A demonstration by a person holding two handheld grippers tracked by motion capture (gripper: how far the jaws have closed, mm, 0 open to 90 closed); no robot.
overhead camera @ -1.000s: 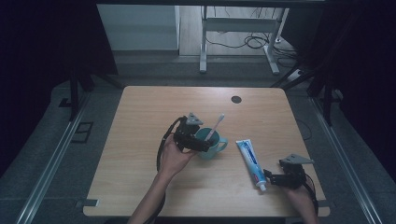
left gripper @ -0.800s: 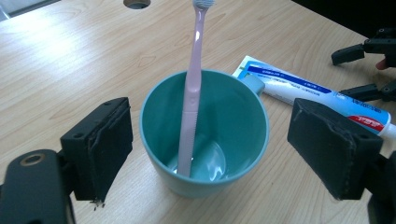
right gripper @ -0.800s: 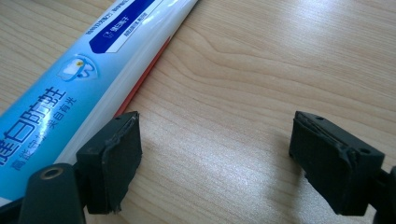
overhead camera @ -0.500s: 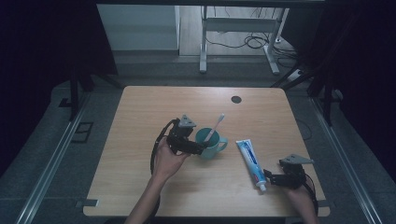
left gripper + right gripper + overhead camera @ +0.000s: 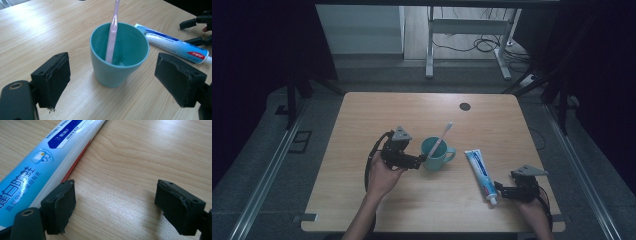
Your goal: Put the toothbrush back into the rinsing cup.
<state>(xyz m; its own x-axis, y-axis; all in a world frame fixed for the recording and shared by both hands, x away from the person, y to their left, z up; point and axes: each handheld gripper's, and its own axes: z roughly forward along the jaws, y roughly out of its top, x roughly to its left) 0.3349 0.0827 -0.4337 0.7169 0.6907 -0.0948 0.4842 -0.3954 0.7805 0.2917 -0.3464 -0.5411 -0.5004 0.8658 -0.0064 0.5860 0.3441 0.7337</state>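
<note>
Stuff count first: one teal mug [image 5: 436, 154], one pink toothbrush [image 5: 441, 139], one toothpaste tube [image 5: 478, 169], and my two grippers, that's the whole lot on the tabletop [image 5: 362, 125].

Mug sits upright around the middle of the tabletop, a bit toward my near edge, handle pointing to the right edge. Toothbrush stands inside it, bottom end down in the base, leaning against the rim with the top sticking out toward the far edge. Couldn't spot anything else in the mug from my left gripper view.

My left gripper [image 5: 422, 159] is just beside the mug on its left, jaws spread wide apart. In my left gripper view the mug [image 5: 119, 53] sits between the two pads and ahead of them, not touching either one, toothbrush [image 5: 111, 37] poking up past the top of the picture.

Tube lies flat to the right of the mug, near but apart from it, cap end toward the near right corner. My right gripper [image 5: 499, 189] is down at that cap end, jaws also wide open. In my right gripper view the tube [image 5: 37, 167] runs past the left pad on its outer side, with bare wood between the pads.

Tabletop is light wood grain with a small dark round spot [image 5: 465, 106] near the far right corner. Around it is grey floor, dark room, a desk frame [image 5: 464, 40] and cables [image 5: 477, 44] beyond the far edge.
</note>
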